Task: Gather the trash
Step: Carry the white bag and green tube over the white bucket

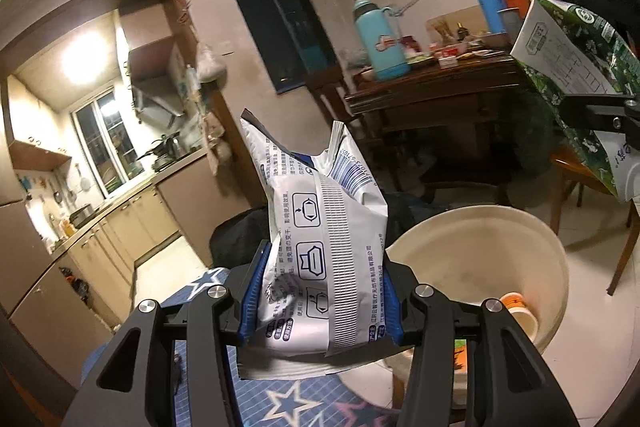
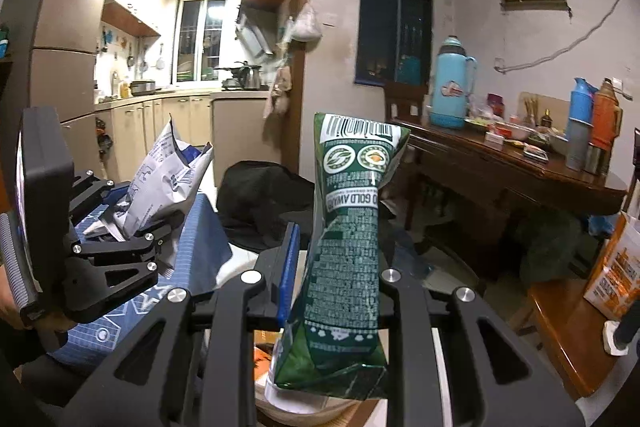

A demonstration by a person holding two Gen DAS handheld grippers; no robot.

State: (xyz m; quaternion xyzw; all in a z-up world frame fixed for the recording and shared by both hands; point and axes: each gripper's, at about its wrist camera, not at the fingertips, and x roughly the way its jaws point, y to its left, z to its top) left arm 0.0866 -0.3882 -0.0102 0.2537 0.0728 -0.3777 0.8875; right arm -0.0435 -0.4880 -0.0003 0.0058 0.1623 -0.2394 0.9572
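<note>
My left gripper [image 1: 322,301] is shut on a crumpled white wet-wipe packet [image 1: 320,227] with blue print, held upright in the air; it also shows in the right wrist view [image 2: 160,187], at the left. My right gripper [image 2: 338,269] is shut on a green snack bag [image 2: 348,247], held upright; the bag also shows at the right edge of the left wrist view [image 1: 572,67]. A black trash bag [image 2: 264,203] lies open ahead, beyond both grippers.
A cream bowl [image 1: 480,243] holding an orange-and-white cup [image 1: 520,311] sits below right of the left gripper. A blue star-patterned cloth [image 1: 288,399] lies underneath. A wooden table [image 2: 520,171] with thermoses [image 2: 452,83] stands at right; the kitchen is at the back left.
</note>
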